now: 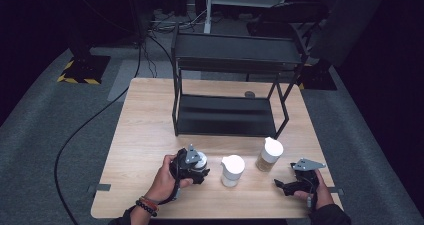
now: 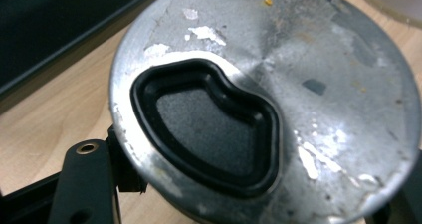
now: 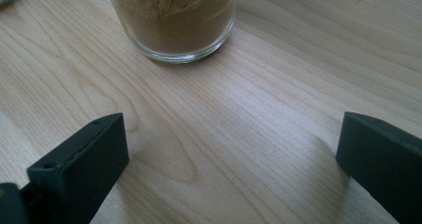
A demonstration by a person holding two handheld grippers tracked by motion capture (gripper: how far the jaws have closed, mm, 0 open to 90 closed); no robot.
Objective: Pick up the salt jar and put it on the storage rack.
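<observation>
One metal-lidded jar point(image 2: 268, 99) sits clamped within the left hand-held gripper point(image 1: 192, 166).

a light wooden table point(image 1: 145, 135) carries a black metal rack point(image 1: 225, 115) at twelve o'clock. at six o'clock stand a white-lidded jar point(image 1: 232, 170) and, at five o'clock, a jar of brown powder point(image 1: 269, 154).

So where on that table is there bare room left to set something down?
The wooden table lies bare along its left side, beside the black rack. The rack's lower shelf looks free too. The front edge is crowded: the left claw is shut on a metal-lidded jar, then come a white jar, a jar of brown powder and the open right claw.
</observation>
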